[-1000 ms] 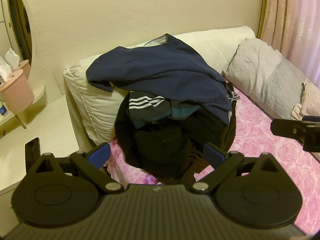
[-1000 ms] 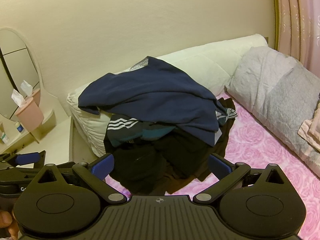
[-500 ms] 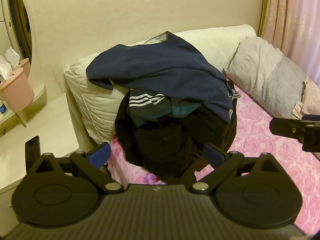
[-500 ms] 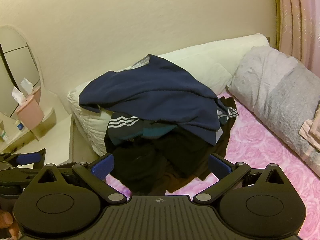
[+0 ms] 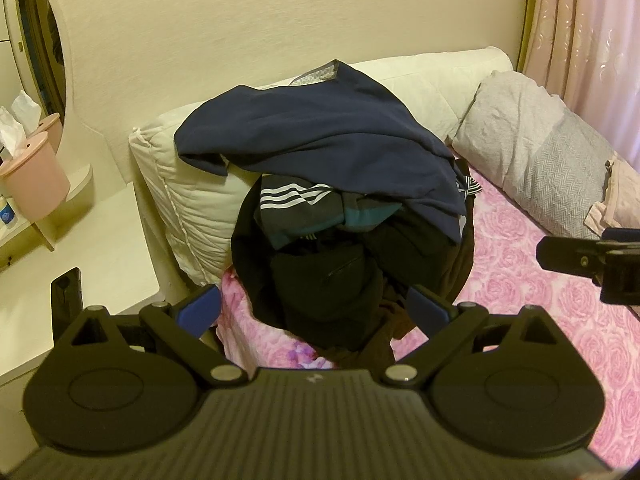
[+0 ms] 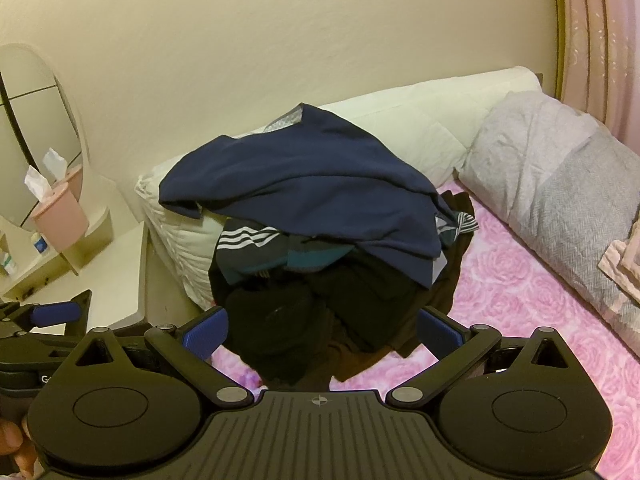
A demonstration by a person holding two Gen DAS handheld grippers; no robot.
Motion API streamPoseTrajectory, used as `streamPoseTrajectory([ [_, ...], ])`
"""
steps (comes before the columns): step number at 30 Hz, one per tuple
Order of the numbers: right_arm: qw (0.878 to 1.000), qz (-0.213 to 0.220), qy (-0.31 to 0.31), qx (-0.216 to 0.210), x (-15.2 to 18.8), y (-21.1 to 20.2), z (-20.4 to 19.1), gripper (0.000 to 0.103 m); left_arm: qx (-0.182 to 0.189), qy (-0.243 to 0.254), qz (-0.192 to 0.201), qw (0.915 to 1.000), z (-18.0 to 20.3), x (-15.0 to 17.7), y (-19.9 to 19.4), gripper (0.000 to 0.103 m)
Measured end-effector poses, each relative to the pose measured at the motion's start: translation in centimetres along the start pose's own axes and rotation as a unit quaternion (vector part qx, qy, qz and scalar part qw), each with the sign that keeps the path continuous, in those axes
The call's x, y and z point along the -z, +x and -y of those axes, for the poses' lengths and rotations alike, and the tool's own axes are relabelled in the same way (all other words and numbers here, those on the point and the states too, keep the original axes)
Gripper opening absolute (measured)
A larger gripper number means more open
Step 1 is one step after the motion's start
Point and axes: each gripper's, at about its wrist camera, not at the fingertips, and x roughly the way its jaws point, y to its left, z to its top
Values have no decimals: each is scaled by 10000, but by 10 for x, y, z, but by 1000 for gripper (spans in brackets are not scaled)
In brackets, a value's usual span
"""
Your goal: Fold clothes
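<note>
Both grippers hang apart over a rose-print bed, the left gripper and right gripper each with fingers spread wide and holding nothing. Ahead, a heap of unfolded clothes leans against a white pillow, a navy top draped over striped and black garments. Folding appears not yet begun; the next move likely calls for lifting the navy top clear by an edge. On the side shelf, a pink holder contains tissues.
</note>
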Motion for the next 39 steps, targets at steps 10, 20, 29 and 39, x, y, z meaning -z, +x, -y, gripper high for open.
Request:
streamPoseTrajectory([
  [10,10000,-64,-61,-27,0,2,-2,103,-45,-45,21,10000,-3,4,0,98],
  [20,9999,-115,-34,-61,0,6,0,103,-119,104,88,9998,-3,7,-1,98],
  [29,9995,-63,-282,-107,-2,8,10,103,-302,73,-109,9995,-17,6,8,98],
  [39,9934,108,-1137,-76,-20,40,6,103,-738,456,-18,9962,-71,-21,37,98],
])
